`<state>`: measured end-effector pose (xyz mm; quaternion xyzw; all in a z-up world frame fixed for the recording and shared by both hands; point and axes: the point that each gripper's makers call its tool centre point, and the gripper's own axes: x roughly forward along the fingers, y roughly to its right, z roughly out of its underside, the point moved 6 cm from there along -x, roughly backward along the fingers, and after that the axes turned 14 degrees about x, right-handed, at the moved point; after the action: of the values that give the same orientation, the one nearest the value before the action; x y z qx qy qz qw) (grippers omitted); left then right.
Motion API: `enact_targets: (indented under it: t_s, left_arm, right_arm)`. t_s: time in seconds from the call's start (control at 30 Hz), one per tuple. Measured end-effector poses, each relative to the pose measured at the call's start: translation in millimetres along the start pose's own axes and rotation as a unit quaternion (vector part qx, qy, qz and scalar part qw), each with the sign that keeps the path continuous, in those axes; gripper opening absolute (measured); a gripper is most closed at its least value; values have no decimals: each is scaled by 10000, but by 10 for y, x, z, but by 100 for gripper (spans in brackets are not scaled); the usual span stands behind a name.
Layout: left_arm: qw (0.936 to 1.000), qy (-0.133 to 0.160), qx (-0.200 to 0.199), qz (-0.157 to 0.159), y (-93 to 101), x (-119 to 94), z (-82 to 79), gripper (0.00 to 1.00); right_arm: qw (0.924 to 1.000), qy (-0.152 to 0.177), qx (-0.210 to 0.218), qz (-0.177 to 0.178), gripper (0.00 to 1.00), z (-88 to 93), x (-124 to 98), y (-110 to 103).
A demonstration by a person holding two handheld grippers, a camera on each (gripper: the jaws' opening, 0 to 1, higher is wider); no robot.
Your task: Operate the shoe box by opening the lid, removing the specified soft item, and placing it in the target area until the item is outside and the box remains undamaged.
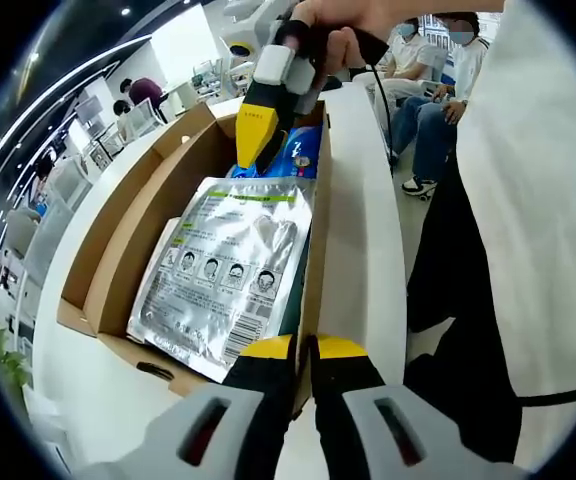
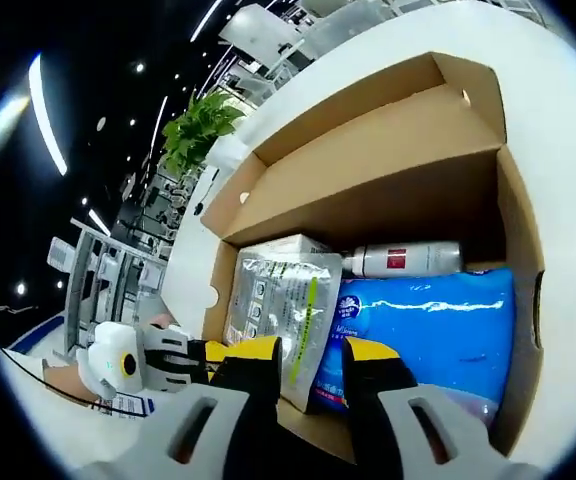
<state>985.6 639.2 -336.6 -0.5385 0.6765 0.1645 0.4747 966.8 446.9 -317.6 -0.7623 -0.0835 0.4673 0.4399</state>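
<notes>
box (image 2: 368,150) lid open | left tongs (image 1: 303,347) pinch near wall at 6 o'clock, steadying | right tongs (image 2: 313,350) slightly apart, empty, over blue pack (image 2: 428,320) for grasp

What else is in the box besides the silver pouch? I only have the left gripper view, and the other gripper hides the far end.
Observer: A white bottle with a red label lies on its side along the shoe box wall, beyond the blue pack.
Operator: How much room does that blue pack take?
Observer: Roughly half the box floor, lying beside the silver pouch.
Operator: Are the right tongs open?
Observer: Yes. The tongs of the right gripper stand apart, and the edges of the pouch and the pack show between them. I cannot tell whether they touch either.
</notes>
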Motion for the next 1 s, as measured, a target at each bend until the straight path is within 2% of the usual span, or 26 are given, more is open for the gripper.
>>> enact_targets:
  t_s: [0.47, 0.67, 0.83, 1.0]
  left_arm:
    - [10000, 5, 10, -3, 7, -8, -10, 6]
    - [10000, 3, 12, 0, 7, -7, -5, 6]
    - [10000, 4, 22, 8, 5, -2, 5, 6]
    - [10000, -2, 28, 9, 4, -8, -4, 6]
  right_arm:
    - [9994, -95, 165, -294, 21, 40, 4, -105]
    - [9971, -71, 433, -625, 19, -16, -25, -129]
    - [9957, -300, 527, -707, 17, 35, 43, -129]
    - [9959, -277, 438, -742, 18, 9, 124, -208]
